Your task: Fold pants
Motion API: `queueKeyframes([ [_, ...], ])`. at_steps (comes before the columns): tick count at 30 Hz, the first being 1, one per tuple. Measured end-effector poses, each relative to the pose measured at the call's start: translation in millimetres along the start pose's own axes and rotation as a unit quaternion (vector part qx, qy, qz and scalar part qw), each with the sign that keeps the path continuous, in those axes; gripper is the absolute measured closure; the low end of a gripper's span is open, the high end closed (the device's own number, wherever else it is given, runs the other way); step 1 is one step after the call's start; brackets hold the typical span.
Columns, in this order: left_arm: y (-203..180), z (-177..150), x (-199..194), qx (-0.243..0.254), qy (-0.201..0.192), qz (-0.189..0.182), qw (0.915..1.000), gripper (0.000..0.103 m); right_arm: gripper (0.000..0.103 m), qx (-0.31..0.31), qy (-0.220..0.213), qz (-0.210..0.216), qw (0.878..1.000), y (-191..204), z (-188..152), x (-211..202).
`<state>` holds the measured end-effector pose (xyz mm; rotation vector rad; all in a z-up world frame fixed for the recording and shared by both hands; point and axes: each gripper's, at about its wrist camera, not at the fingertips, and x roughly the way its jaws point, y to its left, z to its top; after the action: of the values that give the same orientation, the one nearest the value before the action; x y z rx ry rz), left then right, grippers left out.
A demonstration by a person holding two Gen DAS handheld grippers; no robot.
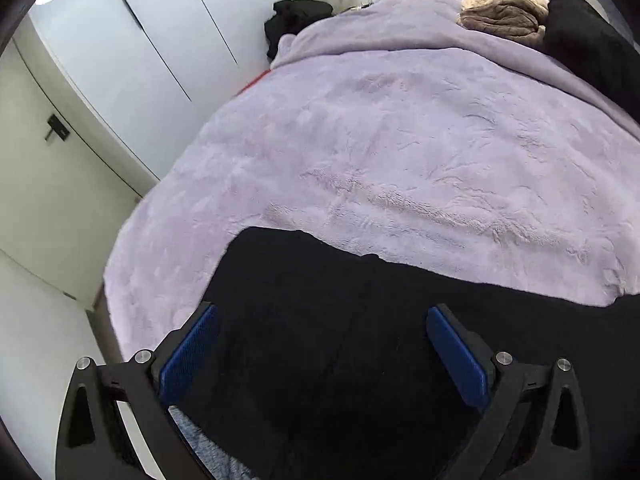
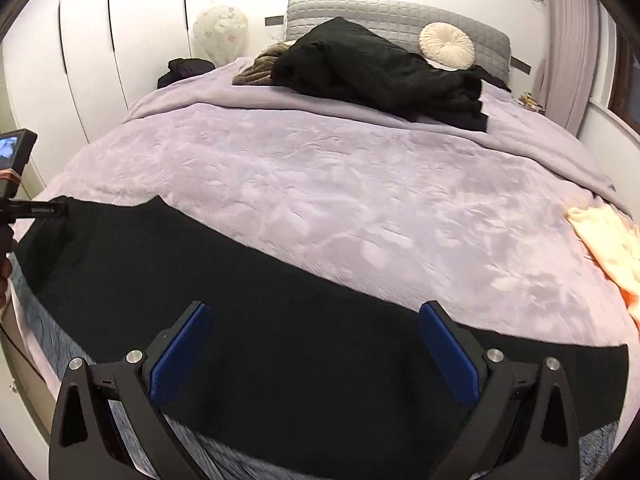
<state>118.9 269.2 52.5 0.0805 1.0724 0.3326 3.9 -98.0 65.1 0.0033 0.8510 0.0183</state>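
1. Black soft pants (image 2: 224,280) lie flat along the near edge of the big bed with the fuzzy purple blanket (image 2: 360,200).
2. Your left gripper (image 1: 322,316) is wide open over the pants, and nothing sits between its blue pads (image 1: 188,354).
3. Your right gripper (image 2: 314,312) is wide open too, with the black cloth under it and nothing held.
4. In the right wrist view, the left tool's black body (image 2: 24,184) shows at the left end of the pants, near the left edge of the bed.
5. A heap of black clothes (image 2: 380,76) lies at the far edge of the bed, touching a brown knit cloth (image 1: 504,12).
6. A round cream cushion (image 2: 446,46) leans on the grey padded headboard (image 2: 384,18).
7. A pale orange cloth (image 2: 608,240) lies at the right edge of the bed, well apart from the pants.
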Motion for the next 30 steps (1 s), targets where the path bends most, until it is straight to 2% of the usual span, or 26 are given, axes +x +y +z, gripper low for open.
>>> queueKeyframes([
  [2, 10, -1, 13, -0.021, 0.015, -0.019, 0.9995, 0.0, 0.0, 0.006, 0.025, 0.012, 1.0, 19, 20, 27],
  [4, 20, -4, 19, -0.036, 0.018, -0.016, 0.9991, 0.0, 0.0, 0.002, 0.046, 0.022, 0.999, 40, 31, 49],
  [7, 39, -7, 26, -0.049, 0.017, -0.009, 0.9986, 0.0, 0.0, -0.037, 0.068, 0.004, 0.997, 62, 32, 71],
  [10, 56, -11, 36, -0.067, 0.027, -0.055, 0.9959, 0.0, 0.0, -0.02, 0.073, -0.016, 0.997, 40, 27, 71],
  [11, 57, -12, 34, -0.068, 0.025, -0.057, 0.9957, 0.0, 0.0, -0.01, 0.072, -0.026, 0.997, 28, 24, 67],
  [13, 51, -16, 21, -0.058, 0.016, -0.033, 0.9976, 0.0, 0.0, 0.002, 0.064, -0.067, 0.996, 0, 17, 56],
  [15, 35, -19, 2, -0.041, -0.001, -0.009, 0.9991, 0.0, 0.0, 0.014, 0.057, -0.121, 0.991, -23, 11, 46],
  [16, 25, -18, -10, -0.032, -0.011, -0.023, 0.9991, 0.0, 0.0, 0.027, 0.054, -0.13, 0.99, -33, 8, 40],
  [19, -33, -26, -55, 0.015, -0.052, -0.079, 0.9954, 0.0, 0.0, 0.04, 0.045, -0.099, 0.993, -30, 6, 31],
  [21, -86, -35, -76, 0.082, -0.07, -0.091, 0.99, 0.0, 0.0, 0.009, 0.046, -0.075, 0.996, -11, 5, 34],
  [24, -156, -54, -89, 0.159, -0.07, -0.103, 0.9794, 0.0, 0.0, -0.016, 0.051, -0.081, 0.995, -4, 0, 41],
  [26, -182, -63, -85, 0.176, -0.057, -0.094, 0.9782, 0.0, 0.0, 0.013, 0.056, -0.082, 0.995, -31, -3, 36],
  [28, -194, -66, -72, 0.179, -0.042, -0.089, 0.9789, 0.0, 0.0, 0.041, 0.056, -0.12, 0.99, -72, -11, 25],
  [30, -188, -64, -63, 0.162, -0.033, -0.113, 0.9797, 0.0, 0.0, 0.072, 0.061, -0.157, 0.983, -124, -22, 15],
])
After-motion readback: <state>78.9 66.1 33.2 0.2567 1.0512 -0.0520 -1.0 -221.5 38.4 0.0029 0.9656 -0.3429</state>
